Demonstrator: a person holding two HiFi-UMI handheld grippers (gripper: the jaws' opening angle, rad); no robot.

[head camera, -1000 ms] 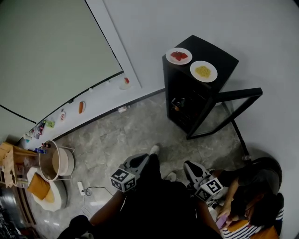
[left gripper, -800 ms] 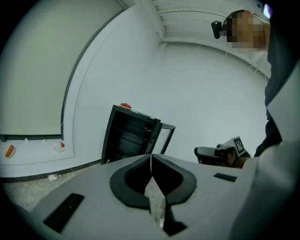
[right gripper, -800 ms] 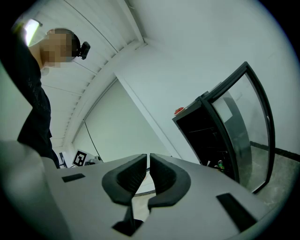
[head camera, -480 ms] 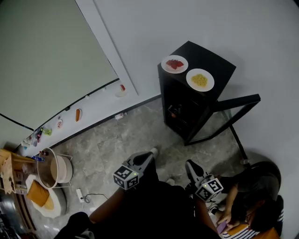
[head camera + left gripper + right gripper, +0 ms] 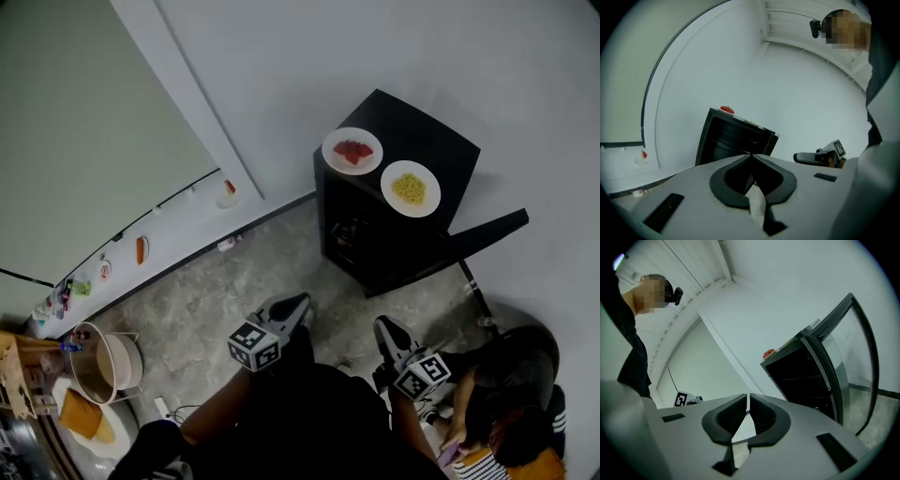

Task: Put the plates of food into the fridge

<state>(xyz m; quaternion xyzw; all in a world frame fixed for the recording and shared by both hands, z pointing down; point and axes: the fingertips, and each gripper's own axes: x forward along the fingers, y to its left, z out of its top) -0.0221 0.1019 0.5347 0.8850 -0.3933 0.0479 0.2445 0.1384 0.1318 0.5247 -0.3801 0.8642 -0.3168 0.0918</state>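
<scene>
head view, looking steeply down: a small black box-shaped fridge [image 5: 394, 216] stands against a smooth pale wall on a mottled grey stone-look floor [image 5: 234, 281]. its glass-fronted door [image 5: 487, 230] hangs wide open to the right, seen almost edge-on. two round white plates rest side by side on the fridge's flat matte top, not yet inside: the plate of red food [image 5: 352, 151] near the front left corner, the plate of yellow food [image 5: 411, 188] just to its right.

low in the frame, the left gripper [image 5: 300, 302] and right gripper [image 5: 382, 324], grey plastic with black rubber pads and a black-and-white marker cube each, point toward the fridge and are well apart from it. in the left gripper view its fingers meet at the tips, with nothing between them. in the right gripper view its fingers stand all but together, with a thin slit between them and nothing in it. a seated person [image 5: 506, 394] in a striped top is at the bottom right, and a round metal pot [image 5: 108, 361] is on the floor at the far left.

compared with a second ago, the fridge sits lower in the view and looks nearer, its door looks thinner, and the pot has slid toward the left corner. both plates are in the same spots on top.
</scene>
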